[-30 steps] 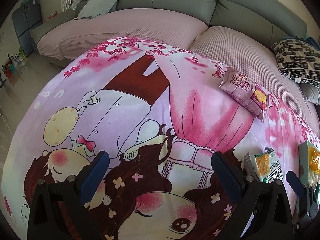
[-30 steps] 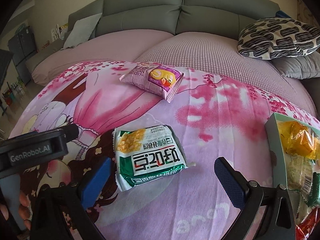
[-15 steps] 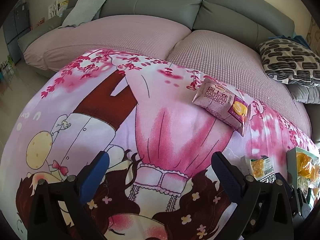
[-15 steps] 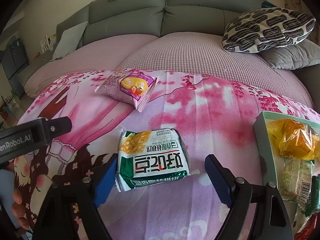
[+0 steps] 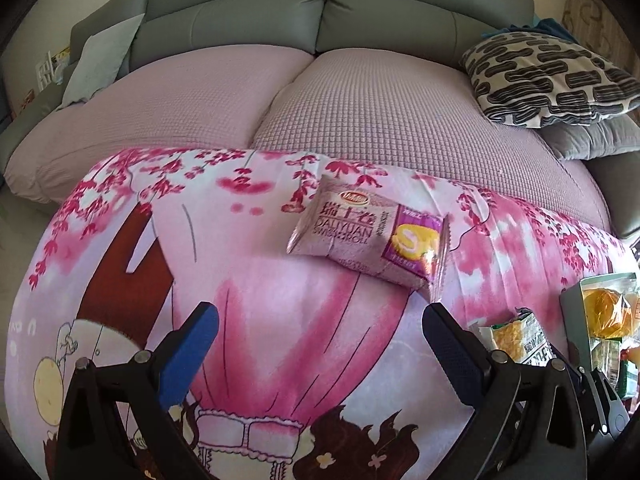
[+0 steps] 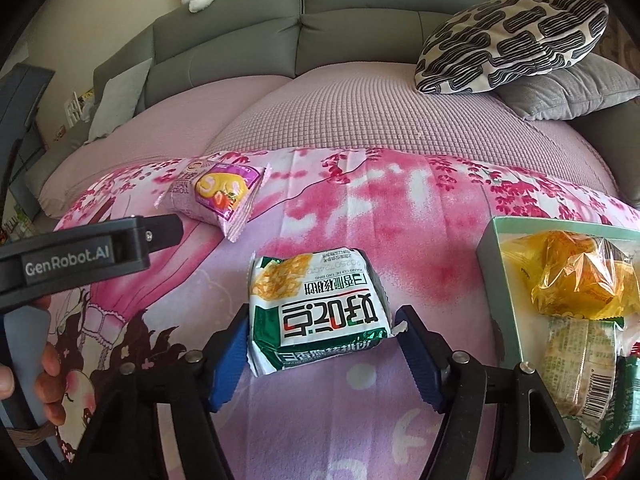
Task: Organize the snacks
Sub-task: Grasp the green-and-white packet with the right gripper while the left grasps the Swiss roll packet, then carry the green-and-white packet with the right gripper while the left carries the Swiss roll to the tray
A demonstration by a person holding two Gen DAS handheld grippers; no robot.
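Green-and-white snack packet, yellow picture at its far end, lying between blue-padded jaws. Pale purple Swiss roll packet with yellow-pink roll picture, beyond jaws. Blanket showing pink blossoms and a cartoon figure. Mint-green box, right of jaws, holding a yellow-orange wrapper. Cushion wearing black-and-cream squiggles. Sofa grey-green.

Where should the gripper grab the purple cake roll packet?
The purple Swiss roll packet lies flat and apart from the other snacks, its long side slanting across the blanket. Probably best to pinch across its short width, at the puffy middle, coming down from above. The left gripper is open and nearest.
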